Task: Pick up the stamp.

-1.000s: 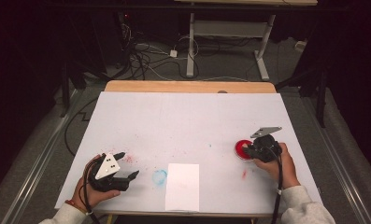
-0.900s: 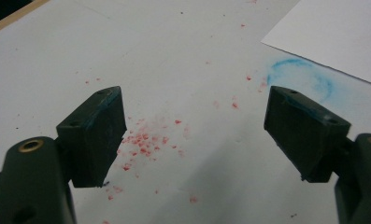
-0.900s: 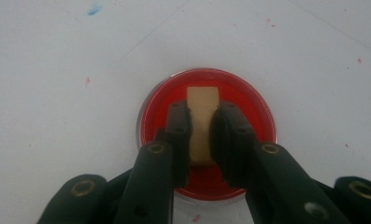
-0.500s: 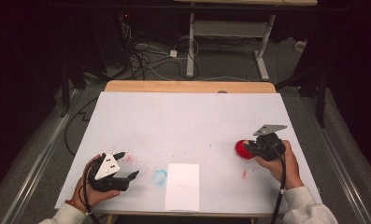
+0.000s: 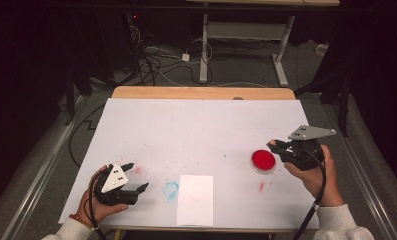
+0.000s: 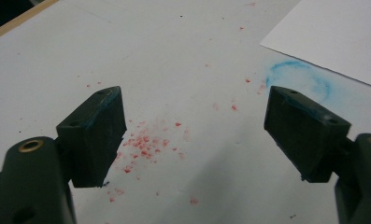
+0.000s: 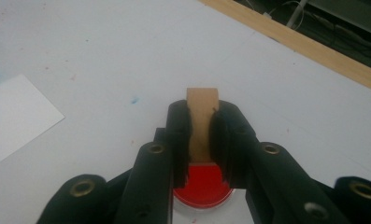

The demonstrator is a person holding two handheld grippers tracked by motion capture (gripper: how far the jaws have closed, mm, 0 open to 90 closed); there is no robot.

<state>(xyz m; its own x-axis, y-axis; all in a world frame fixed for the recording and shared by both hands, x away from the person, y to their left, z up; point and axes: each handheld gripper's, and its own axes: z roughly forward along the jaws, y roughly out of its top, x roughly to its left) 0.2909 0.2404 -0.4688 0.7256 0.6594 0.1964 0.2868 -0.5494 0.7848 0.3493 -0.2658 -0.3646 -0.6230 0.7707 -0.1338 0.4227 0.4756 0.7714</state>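
The white surface (image 5: 201,130) is stretching across the whole scene, with a strip of bare wood along its far edge and red and blue specks scattered over its near half. Lying flat near the front edge, roughly midway between the two hands, is a white sheet of paper (image 5: 195,199), and just beside its left edge a faint blue ring stain (image 5: 170,189) is showing on the surface.

Over on the right, the right gripper (image 5: 278,146) is hovering above the surface in the person's hand, its fingers pinching a small tan wooden block (image 7: 202,122). In the right gripper view the block is standing upright between the two black fingers (image 7: 179,135), its top end poking out beyond their tips, clamped on both sides.

Just beside that gripper, on its left in the high view, a round red dish (image 5: 263,160) is sitting flat on the surface; the right gripper view is looking down on its red face directly under the block, with the block clear of it.

Down at the left, the left gripper (image 5: 135,176) is resting low by the front edge, its fingers (image 6: 95,133) spread wide with nothing between them, a patch of red crumbs (image 6: 148,145) lying on the surface in the gap.
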